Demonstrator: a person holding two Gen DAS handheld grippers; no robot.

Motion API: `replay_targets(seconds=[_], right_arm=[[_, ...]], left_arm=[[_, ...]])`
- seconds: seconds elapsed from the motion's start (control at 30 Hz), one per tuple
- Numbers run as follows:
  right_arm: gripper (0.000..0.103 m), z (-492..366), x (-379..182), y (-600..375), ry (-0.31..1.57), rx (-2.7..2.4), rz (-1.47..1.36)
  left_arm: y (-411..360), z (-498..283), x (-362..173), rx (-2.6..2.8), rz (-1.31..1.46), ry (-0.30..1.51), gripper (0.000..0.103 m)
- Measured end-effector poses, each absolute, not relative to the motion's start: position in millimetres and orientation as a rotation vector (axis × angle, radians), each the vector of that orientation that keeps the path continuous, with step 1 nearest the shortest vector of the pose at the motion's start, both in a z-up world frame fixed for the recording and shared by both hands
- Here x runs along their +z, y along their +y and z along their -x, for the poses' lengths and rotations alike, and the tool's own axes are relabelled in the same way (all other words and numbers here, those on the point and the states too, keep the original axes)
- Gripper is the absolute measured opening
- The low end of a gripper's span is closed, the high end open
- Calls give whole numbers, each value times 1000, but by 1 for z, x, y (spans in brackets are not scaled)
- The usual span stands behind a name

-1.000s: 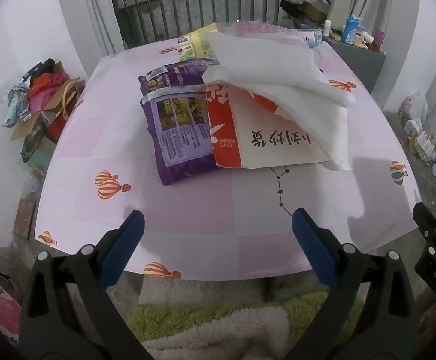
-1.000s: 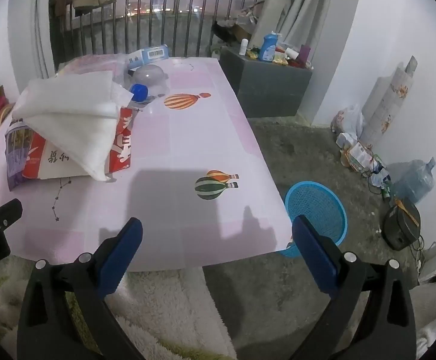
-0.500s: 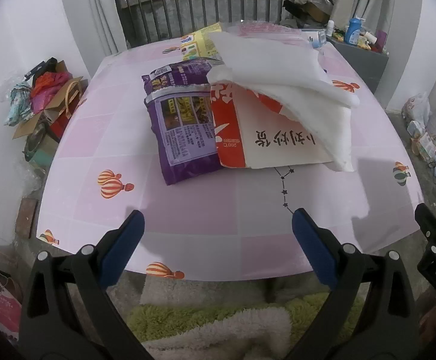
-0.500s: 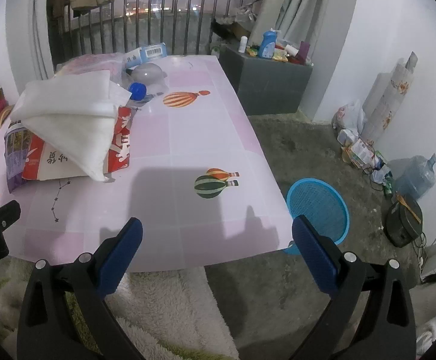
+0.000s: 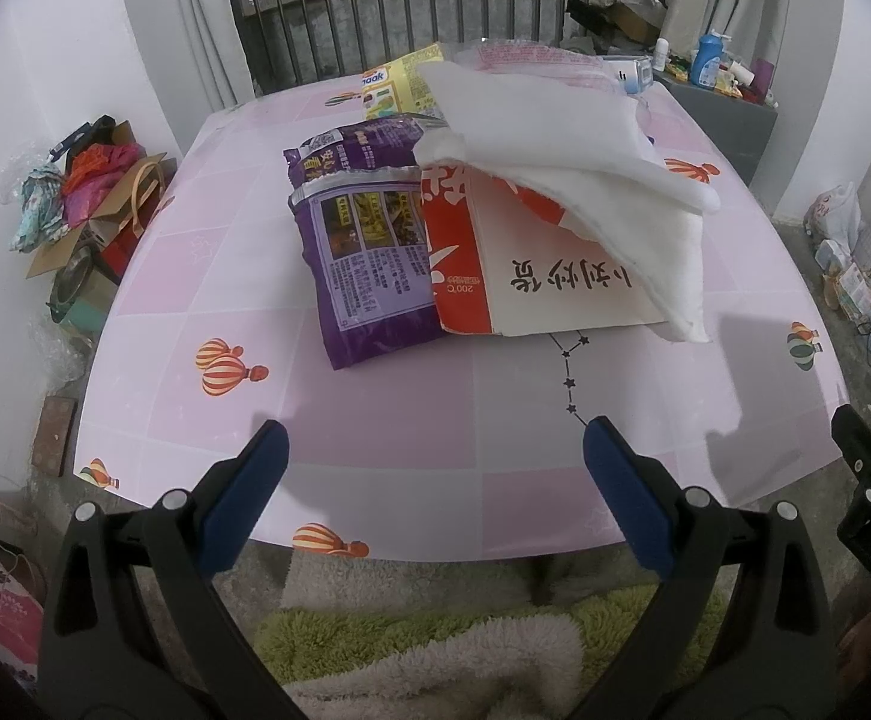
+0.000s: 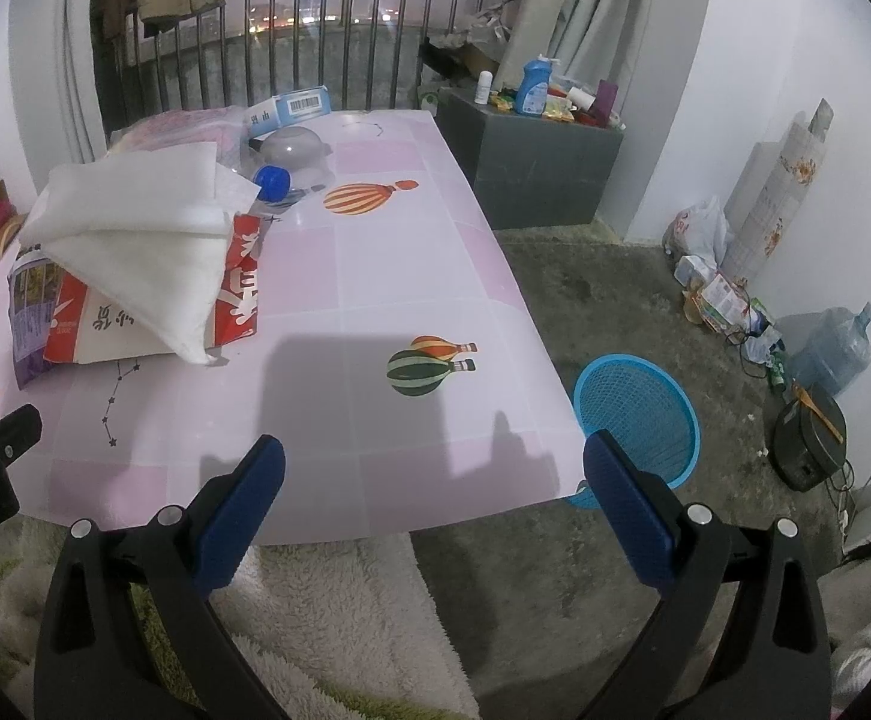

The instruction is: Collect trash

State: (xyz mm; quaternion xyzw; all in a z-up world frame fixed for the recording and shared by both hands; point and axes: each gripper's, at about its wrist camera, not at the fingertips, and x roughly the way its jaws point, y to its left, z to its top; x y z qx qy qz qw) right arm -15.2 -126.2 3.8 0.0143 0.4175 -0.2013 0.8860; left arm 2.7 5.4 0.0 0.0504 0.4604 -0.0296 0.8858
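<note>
The pink table (image 5: 411, 420) carries a white foam sheet (image 5: 561, 138) draped over a red-and-white bag (image 5: 531, 276) beside a purple packet (image 5: 363, 264). A blue basket (image 6: 639, 414) stands on the floor beside the table. The left gripper (image 5: 432, 465) and right gripper (image 6: 432, 468) hang spread wide and empty over the table's near edge.

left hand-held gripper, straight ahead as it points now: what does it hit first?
Probably the purple snack bag, the nearest item of the pile. The left hand-held gripper is open, and only bare pink tablecloth lies between. Depth is unclear; if aimed lower it meets the tablecloth first.
</note>
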Motion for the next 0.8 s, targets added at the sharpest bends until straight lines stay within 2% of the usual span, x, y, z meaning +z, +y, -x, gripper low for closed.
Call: replay_targets(seconds=[0.8], right_arm=[[97, 15, 3, -128, 870, -421, -39]], left_arm=[[4, -3, 0, -60, -108, 959, 94]])
